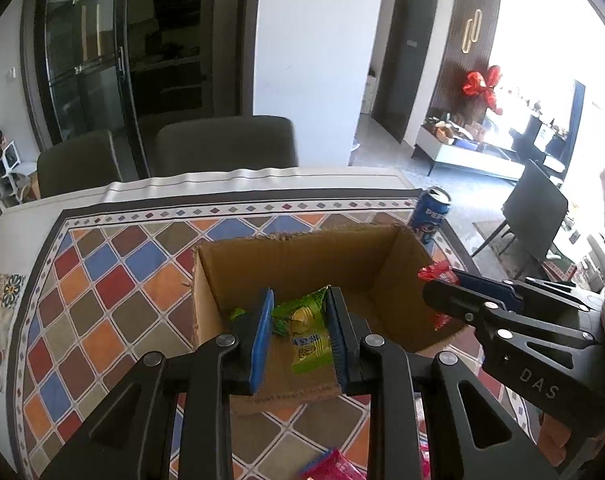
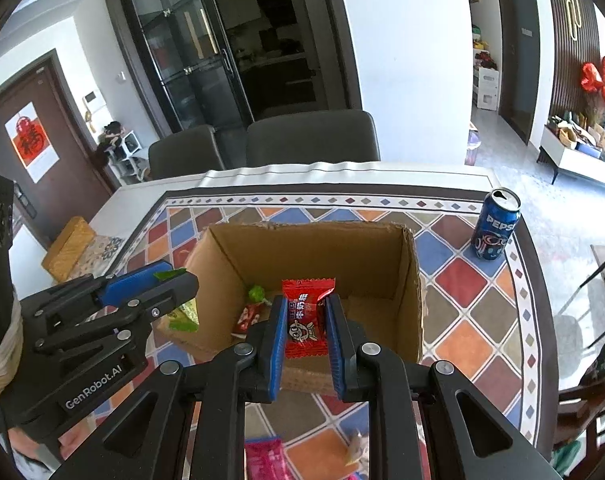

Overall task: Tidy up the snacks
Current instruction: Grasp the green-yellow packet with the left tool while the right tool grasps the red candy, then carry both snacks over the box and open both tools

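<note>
An open cardboard box (image 1: 302, 256) (image 2: 314, 248) stands on the patterned tablecloth. My left gripper (image 1: 300, 300) is shut on a green snack packet (image 1: 306, 332) and holds it over the box's near left side; it also shows in the right wrist view (image 2: 174, 276). My right gripper (image 2: 304, 304) is shut on a red candy packet (image 2: 306, 316) above the box's near edge; it also shows in the left wrist view (image 1: 438, 280). A green-wrapped sweet (image 2: 257, 294) and a red-white wrapper (image 2: 246, 318) lie inside the box.
A blue Pepsi can (image 2: 494, 226) (image 1: 430, 212) stands right of the box. A pink packet (image 2: 264, 458) (image 1: 334, 464) lies on the cloth near me. A yellow-brown block (image 2: 68, 248) sits at the table's left. Two dark chairs (image 2: 314, 138) stand behind the table.
</note>
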A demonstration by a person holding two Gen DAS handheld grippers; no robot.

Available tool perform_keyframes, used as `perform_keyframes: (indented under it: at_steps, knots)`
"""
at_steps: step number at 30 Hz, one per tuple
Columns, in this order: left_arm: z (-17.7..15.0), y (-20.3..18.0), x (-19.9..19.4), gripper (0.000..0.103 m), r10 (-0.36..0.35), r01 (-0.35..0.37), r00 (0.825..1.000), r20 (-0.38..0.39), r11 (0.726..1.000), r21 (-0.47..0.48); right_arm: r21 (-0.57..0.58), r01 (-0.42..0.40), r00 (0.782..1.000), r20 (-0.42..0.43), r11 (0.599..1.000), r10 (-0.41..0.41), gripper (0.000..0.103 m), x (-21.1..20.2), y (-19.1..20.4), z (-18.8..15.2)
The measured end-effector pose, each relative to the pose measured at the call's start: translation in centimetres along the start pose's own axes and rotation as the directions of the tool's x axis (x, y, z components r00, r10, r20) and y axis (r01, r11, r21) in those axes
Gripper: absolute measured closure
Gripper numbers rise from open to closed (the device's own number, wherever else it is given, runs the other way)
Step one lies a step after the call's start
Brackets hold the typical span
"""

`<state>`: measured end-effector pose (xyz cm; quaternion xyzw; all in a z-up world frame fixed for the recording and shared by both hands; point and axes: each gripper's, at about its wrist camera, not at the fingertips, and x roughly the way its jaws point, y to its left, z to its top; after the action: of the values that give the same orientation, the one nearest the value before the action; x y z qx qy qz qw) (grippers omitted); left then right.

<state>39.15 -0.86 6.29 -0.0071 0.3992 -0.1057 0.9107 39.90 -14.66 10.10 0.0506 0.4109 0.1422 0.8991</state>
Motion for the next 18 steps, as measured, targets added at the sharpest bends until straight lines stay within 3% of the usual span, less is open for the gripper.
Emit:
perform_keyframes:
  at_steps: [2,3,5,18]
  knots:
    - [0.3,0.5,0.6,0.069,0.009,-0.009,1.0,-0.021,1.0,-0.017,0.006,0.007,1.0,-0.003,1.0,-0.007,0.079,0.4,0.0,0.4]
    - [0.3,0.6,0.6,0.067,0.009,-0.01,1.0,-0.02,1.0,-0.022,0.009,0.015,1.0,-0.009,1.0,-0.015,0.067,0.6,-0.2,0.5]
    - [0.0,0.7,0.5,0.063,0.023,-0.023,1.0,-0.021,1.0,-0.02,0.017,0.044,0.999,-0.028,0.999,-0.044,0.06,0.9,-0.3,0.3]
    - [-3.1,-0.6,-3.2,0.049,0.017,-0.017,1.0,0.013,1.0,0.023,-0.001,0.038,0.999,-0.02,0.999,-0.038,0.06,-1.9,0.1,-2.5]
